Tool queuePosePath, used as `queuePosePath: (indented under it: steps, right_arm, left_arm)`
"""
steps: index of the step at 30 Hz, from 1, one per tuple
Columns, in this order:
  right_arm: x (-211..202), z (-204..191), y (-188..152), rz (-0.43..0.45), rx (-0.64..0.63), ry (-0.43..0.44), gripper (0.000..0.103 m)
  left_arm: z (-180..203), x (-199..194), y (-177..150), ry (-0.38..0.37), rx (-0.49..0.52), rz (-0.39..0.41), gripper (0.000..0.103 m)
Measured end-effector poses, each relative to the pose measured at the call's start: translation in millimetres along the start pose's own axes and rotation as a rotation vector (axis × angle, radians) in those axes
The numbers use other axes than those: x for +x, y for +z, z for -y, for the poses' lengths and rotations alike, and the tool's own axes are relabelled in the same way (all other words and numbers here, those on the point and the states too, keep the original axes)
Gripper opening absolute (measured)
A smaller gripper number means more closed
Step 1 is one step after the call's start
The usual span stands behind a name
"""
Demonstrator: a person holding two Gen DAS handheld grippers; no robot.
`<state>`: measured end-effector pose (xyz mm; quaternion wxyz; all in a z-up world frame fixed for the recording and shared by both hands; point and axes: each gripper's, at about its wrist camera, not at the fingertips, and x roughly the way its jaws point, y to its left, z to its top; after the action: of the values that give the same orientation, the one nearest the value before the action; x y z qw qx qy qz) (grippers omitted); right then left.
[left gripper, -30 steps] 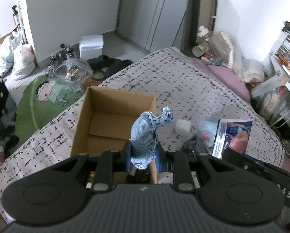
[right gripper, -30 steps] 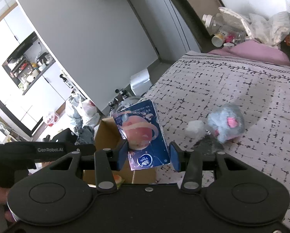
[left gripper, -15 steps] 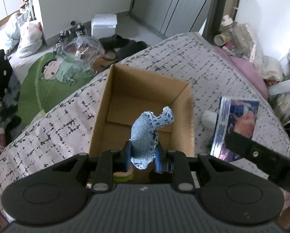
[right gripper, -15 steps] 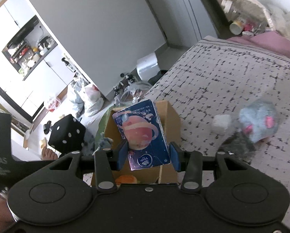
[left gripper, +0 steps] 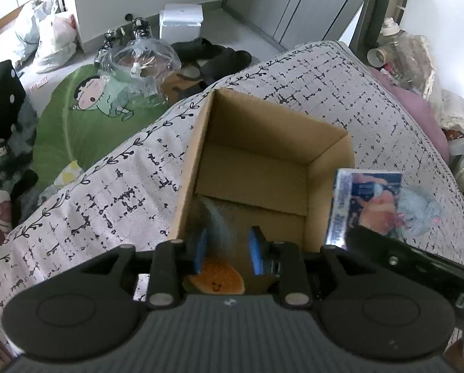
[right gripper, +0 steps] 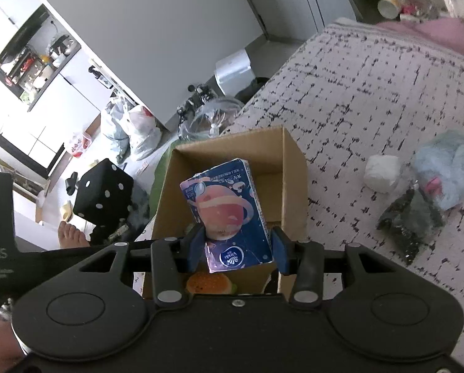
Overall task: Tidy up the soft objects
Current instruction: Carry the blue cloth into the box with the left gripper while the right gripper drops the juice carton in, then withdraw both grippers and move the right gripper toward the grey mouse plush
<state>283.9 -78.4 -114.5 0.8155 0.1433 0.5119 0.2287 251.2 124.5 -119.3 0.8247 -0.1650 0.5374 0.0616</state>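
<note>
Soft daylight fills both views, brightest at the overexposed white cupboards (right gripper: 29,115) far left. Fisheye bending curves walls and corners darken. A grey cloth toy (left gripper: 221,223) is smeared by motion blur; the tissue pack (left gripper: 343,205) shows glare.

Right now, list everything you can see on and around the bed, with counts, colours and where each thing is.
cardboard box: 1, brown, open, on the bed
burger plush: 1, orange, inside the box
denim toy: 1, blue-grey, blurred, between the left gripper's opening jaws, over the box
tissue pack: 1, dark blue with planet print, over the box
fluffy plush: 1, pale blue and pink, on the bed
white lump: 1, beside the plush
dark packet: 1, black, on the bed
dice cushion: 1, black, white dots, on the floor
left gripper: black, blue pads
right gripper: shut on the tissue pack
</note>
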Motion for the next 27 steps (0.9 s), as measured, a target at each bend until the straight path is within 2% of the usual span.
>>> queuePosePath:
  steps: [2, 6, 8, 10, 14, 16, 20, 22, 24, 27]
  right_arm:
    - [3.6, -0.2, 0.2, -0.008, -0.001, -0.009, 0.045]
    - [8.4, -0.6, -0.5, -0.022, 0.007, -0.011, 0.045]
    - [11.1, -2.3, -1.9, -0.028, 0.005, -0.013, 0.046]
    - [13.7, -4.7, -2.6, -0.038, 0.001, -0.008, 0.049]
    - [12.5, -5.9, -4.9, -0.051, 0.007, 0.010, 0.053]
    - [7.4, -4.9, -5.8, -0.049, 0.011, 0.010, 0.064]
    - [-11.4, 0.7, -8.0, -0.016, 0.005, 0.011, 0.074]
    - [-23.4, 5.6, -10.2, 0.003, 0.000, 0.009, 0.083]
    - [-33.7, 10.6, -12.5, 0.022, -0.010, 0.003, 0.085]
    - [-48.2, 18.7, -15.6, 0.043, -0.019, -0.001, 0.093]
  left_arm:
    - [-1.4, -3.4, 1.9, 0.002, 0.002, 0.001, 0.033]
    - [-6.1, -16.5, 5.6, -0.010, -0.009, 0.012, 0.052]
    - [-8.7, -22.8, 7.6, -0.021, -0.023, 0.028, 0.058]
    - [-9.0, -28.9, 9.7, -0.018, -0.034, 0.040, 0.068]
    - [-3.3, -41.5, 11.2, -0.030, -0.009, 0.075, 0.070]
    - [1.1, -47.0, 9.7, -0.021, 0.003, 0.084, 0.077]
    - [7.4, -56.4, 5.3, -0.009, -0.002, 0.104, 0.090]
    - [8.1, -60.8, 2.5, -0.014, -0.001, 0.111, 0.096]
    - [11.3, -64.8, -1.2, -0.028, 0.006, 0.118, 0.103]
    - [15.5, -70.4, -5.8, -0.050, 0.010, 0.124, 0.103]
